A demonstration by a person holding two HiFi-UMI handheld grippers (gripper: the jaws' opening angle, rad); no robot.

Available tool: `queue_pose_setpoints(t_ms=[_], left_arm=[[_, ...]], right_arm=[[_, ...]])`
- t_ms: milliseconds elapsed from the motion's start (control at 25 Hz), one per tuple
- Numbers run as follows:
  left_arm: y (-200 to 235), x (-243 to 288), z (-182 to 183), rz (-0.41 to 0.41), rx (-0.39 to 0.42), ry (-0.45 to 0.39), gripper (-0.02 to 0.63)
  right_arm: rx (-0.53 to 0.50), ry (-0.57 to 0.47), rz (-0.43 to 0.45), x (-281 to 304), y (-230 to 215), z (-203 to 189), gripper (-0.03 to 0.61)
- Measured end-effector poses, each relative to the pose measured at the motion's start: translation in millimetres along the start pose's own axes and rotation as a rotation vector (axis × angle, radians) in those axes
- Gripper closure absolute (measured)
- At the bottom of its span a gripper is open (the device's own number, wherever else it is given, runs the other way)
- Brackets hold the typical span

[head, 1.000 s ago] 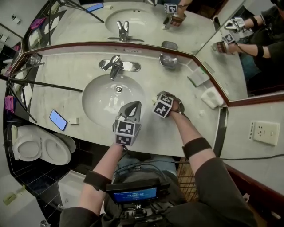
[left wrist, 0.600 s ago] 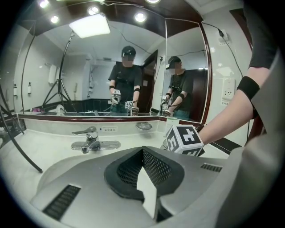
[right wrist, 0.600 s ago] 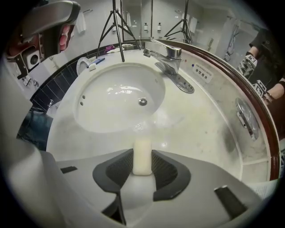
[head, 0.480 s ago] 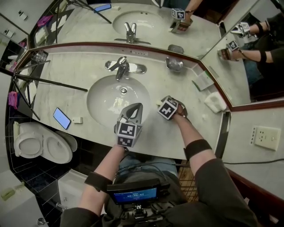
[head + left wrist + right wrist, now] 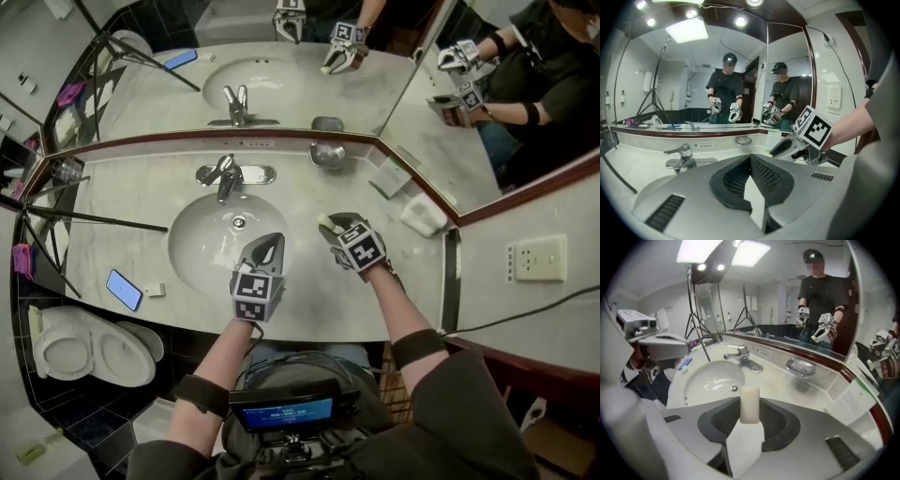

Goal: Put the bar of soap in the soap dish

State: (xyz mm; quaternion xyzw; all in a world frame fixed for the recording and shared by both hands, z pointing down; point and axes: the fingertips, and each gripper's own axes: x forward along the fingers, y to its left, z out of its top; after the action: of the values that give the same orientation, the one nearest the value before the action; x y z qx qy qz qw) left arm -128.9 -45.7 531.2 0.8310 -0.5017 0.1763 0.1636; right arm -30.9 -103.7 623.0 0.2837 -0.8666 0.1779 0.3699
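A pale cream bar of soap stands upright between the pads of my right gripper, which is shut on it. In the head view the right gripper hangs above the counter just right of the basin, with the soap at its tips. The metal soap dish sits at the back of the counter against the mirror, right of the faucet; the same soap dish lies ahead and to the right of the soap. My left gripper is shut and empty over the basin's front rim.
The oval basin and chrome faucet fill the counter's middle. A black tripod leg crosses the left side, near a blue phone. A card and a white folded item lie in the right corner by the angled mirrors.
My right gripper has closed on the soap, lifted it off the counter and rolled its wrist. The left gripper has risen slightly. The head view has shifted.
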Motion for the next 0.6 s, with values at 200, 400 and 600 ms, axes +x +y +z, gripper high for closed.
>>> queue_pose_setpoints(t_ms=[200, 400, 600], left_arm=[[-19, 8, 16, -0.043, 0.022, -0.024, 0.611], [-41, 13, 18, -0.082, 0.04, -0.028, 0.612], [-55, 18, 19, -0.1, 0.047, -0.019, 0.611]], right_arm=[[0.122, -0.193, -0.071, -64, -8, 10, 0.428], [0.161, -0.268, -0.111, -103, 1, 2, 0.428], [0.151, -0.266, -0.129, -108, -2, 5, 0.428]])
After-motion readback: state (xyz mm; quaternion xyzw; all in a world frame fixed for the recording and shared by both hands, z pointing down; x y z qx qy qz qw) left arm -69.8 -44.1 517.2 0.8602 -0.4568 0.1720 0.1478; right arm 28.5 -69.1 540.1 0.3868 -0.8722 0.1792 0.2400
